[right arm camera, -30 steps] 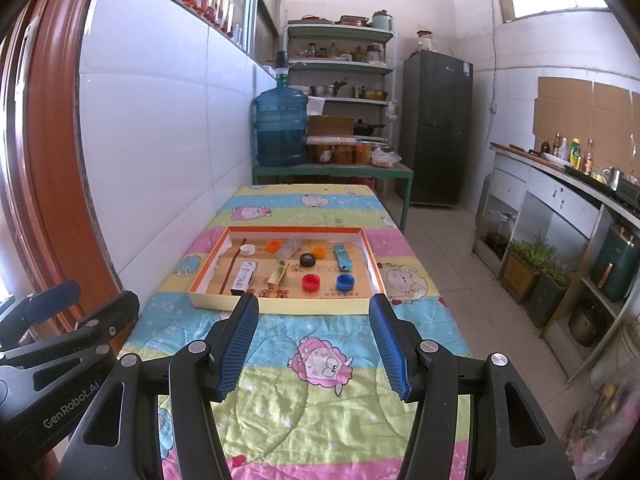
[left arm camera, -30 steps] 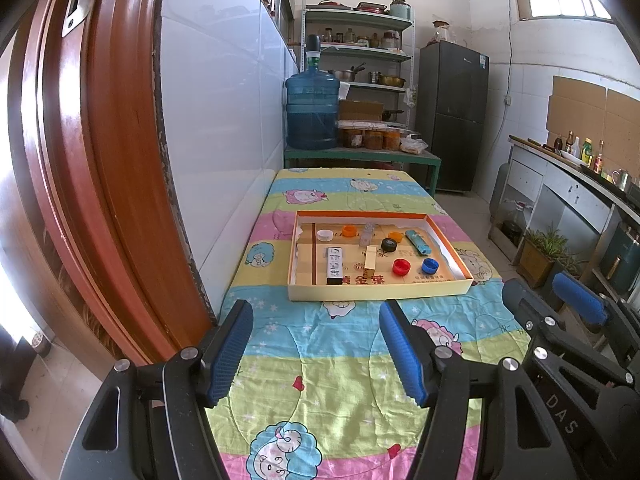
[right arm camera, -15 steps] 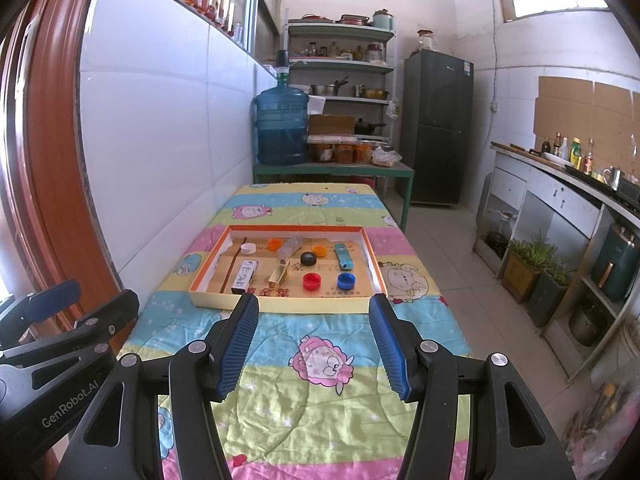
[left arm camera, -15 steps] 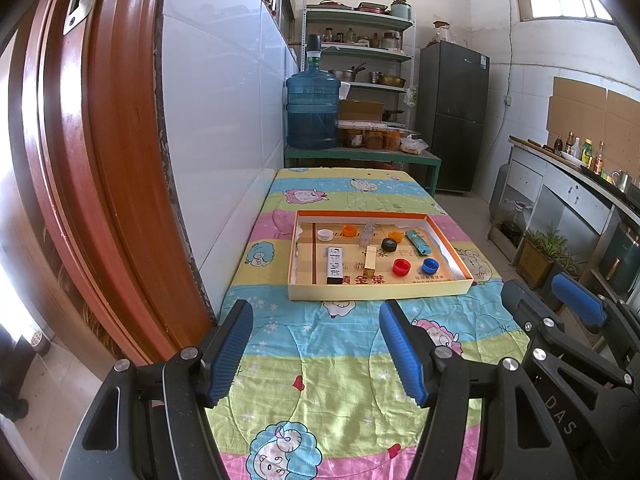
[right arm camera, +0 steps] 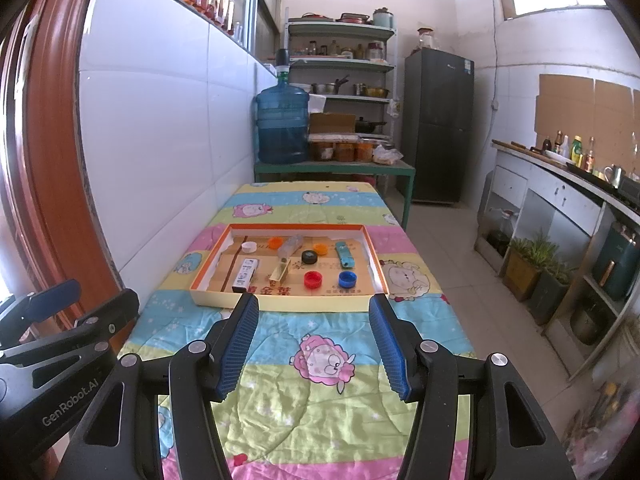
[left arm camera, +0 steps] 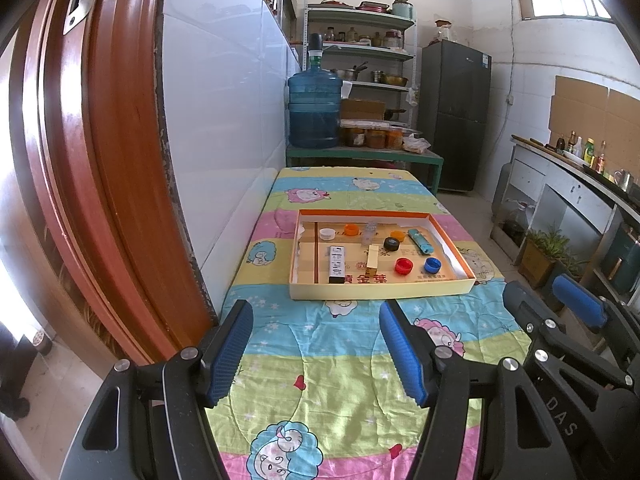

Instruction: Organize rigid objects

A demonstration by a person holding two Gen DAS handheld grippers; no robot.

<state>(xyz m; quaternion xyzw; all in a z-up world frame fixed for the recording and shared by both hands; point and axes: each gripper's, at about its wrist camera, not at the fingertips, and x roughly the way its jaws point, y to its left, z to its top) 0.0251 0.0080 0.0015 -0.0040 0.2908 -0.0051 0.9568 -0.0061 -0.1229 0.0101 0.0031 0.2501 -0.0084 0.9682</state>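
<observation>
A shallow cardboard box with an orange rim (left arm camera: 456, 248) (right arm camera: 372, 254) lies on the cartoon-print tablecloth (left arm camera: 340, 368) (right arm camera: 320, 400). Inside it are a red cap (left arm camera: 403, 266) (right arm camera: 313, 279), a blue cap (left arm camera: 432, 265) (right arm camera: 347, 279), a black cap (left arm camera: 391, 244) (right arm camera: 309, 257), two orange caps, a white cap (left arm camera: 327, 234), a teal lighter (left arm camera: 419, 240) (right arm camera: 344, 255), a white-and-black carton (left arm camera: 337, 263) (right arm camera: 244, 275), a gold block (left arm camera: 373, 260) and a clear bottle (right arm camera: 290, 247). My left gripper (left arm camera: 316, 316) and right gripper (right arm camera: 314, 312) hover open over the near cloth, well short of the box, nothing between their fingers.
A white tiled wall and a brown door frame (left arm camera: 100, 160) border the table's left. Beyond the far end stand a green table with a blue water jug (left arm camera: 314, 110), shelves and a dark fridge (right arm camera: 438, 126). A counter (right arm camera: 560, 184) and potted plants line the right.
</observation>
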